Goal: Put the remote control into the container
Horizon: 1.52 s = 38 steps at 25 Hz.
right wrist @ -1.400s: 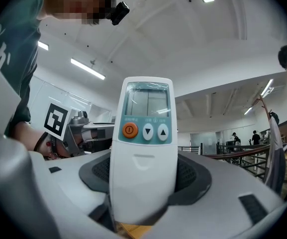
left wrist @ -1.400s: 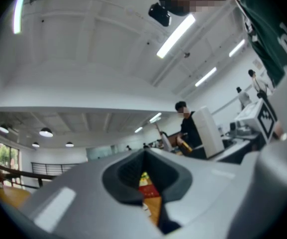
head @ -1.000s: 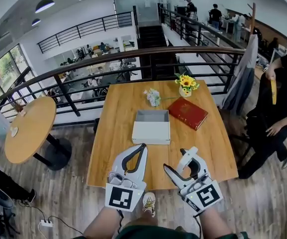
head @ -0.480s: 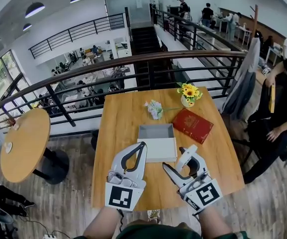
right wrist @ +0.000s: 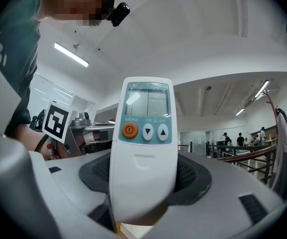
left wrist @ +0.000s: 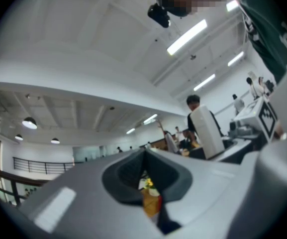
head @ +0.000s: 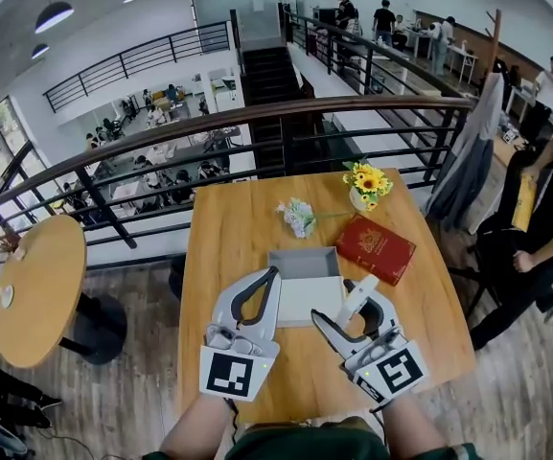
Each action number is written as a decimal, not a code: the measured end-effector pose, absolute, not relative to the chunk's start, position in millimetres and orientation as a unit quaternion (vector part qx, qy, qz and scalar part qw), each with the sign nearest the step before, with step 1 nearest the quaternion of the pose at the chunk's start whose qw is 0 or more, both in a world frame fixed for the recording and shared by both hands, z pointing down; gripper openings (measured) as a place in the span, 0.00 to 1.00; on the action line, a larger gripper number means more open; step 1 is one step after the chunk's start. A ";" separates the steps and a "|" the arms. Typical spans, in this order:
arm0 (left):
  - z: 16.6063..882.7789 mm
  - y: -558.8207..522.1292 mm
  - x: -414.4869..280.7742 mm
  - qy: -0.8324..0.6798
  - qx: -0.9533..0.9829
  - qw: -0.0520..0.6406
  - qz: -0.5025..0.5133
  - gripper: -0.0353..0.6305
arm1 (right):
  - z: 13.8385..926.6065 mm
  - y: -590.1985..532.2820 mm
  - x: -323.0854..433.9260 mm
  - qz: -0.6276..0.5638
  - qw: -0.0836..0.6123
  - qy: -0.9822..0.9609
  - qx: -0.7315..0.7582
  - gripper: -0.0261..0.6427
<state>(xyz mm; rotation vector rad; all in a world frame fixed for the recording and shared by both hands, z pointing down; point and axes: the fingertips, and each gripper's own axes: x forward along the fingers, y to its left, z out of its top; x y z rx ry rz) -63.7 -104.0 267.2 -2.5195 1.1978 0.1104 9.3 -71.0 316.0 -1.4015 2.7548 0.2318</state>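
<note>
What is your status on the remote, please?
Right tool shut on remote. Left tool shut, empty. Box open, just ahead. Nothing blocking.

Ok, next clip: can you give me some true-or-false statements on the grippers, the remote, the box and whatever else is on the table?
1. The right gripper holds the remote. True.
2. The remote lies in the box. False: it is clamped between the right gripper's fingers, and the part of the box that shows holds nothing.
3. The left gripper is shut with nothing in it. True.
4. The book lies left of the box. False: it lies to the box's right.
5. A vase of sunflowers stands near the table's far edge. True.
</note>
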 end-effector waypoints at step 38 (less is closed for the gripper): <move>316.2 -209.3 -27.4 0.471 -0.869 0.150 -0.002 0.05 | 382.9 -203.5 32.0 0.040 -0.095 0.926 -0.363 0.48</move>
